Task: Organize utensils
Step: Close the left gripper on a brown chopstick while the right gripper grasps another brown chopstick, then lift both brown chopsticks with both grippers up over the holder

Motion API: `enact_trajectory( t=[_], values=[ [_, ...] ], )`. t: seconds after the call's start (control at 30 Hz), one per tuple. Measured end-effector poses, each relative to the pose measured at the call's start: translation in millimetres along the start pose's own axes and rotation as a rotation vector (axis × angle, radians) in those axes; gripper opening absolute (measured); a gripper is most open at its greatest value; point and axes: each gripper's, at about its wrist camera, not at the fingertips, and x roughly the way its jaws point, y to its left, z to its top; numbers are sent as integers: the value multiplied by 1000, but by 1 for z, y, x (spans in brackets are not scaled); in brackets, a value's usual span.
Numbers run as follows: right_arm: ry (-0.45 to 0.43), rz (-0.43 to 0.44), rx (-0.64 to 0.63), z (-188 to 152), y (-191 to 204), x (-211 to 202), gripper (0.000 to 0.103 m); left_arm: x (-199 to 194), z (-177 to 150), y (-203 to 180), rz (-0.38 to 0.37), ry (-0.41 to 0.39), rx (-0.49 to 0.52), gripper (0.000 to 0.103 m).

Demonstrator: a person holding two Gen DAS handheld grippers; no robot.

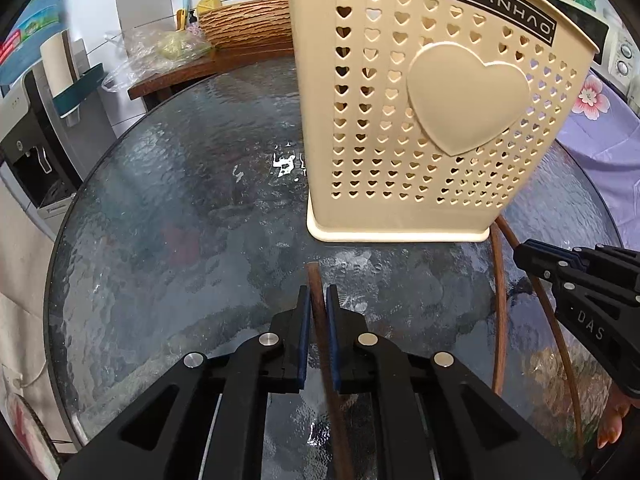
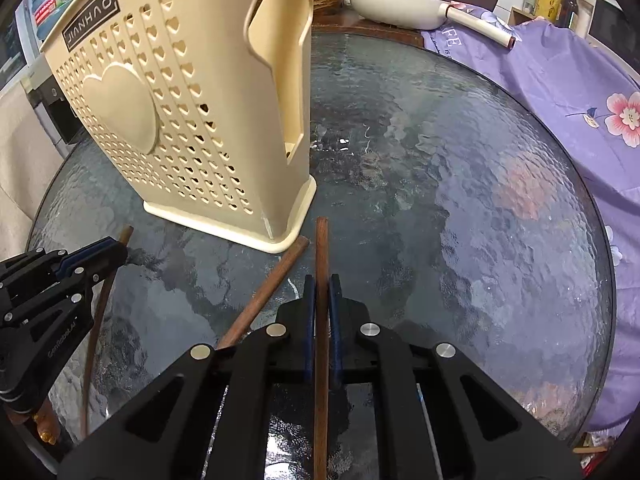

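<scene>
A cream perforated utensil holder point(image 1: 432, 120) with a heart emblem stands on the round glass table point(image 1: 180, 220); it also shows in the right wrist view point(image 2: 192, 120). My left gripper point(image 1: 318, 296) is shut on a brown chopstick point(image 1: 316, 280) just in front of the holder's base. My right gripper point(image 2: 322, 284) is shut on another brown chopstick point(image 2: 321, 248) right of the holder. A third chopstick point(image 2: 272, 280) lies on the glass with its tip at the holder's corner. Each gripper shows in the other's view: the left gripper point(image 2: 116, 250), the right gripper point(image 1: 520, 254).
A woven basket point(image 1: 248, 22), a soap bottle point(image 1: 209, 0) and plastic bags point(image 1: 160, 52) sit on a wooden shelf behind the table. A white pan point(image 2: 400, 0) and purple flowered cloth point(image 2: 560, 92) lie at the right. A water dispenser point(image 1: 36, 152) stands at the left.
</scene>
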Motion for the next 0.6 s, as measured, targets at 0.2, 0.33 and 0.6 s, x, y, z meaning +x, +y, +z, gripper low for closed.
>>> enact_trajectory(
  t=[0.2, 0.33, 0.6],
  values=[
    [-12, 24, 22, -3, -4, -1, 7, 3, 4, 6, 1, 7, -12, 7],
    [-50, 43, 35, -2, -9, -6, 7, 3, 7, 15, -9, 0, -39, 7],
    [-131, 75, 59, 1, -15, -25, 7, -8, 14, 29, -23, -47, -83, 7]
  ],
)
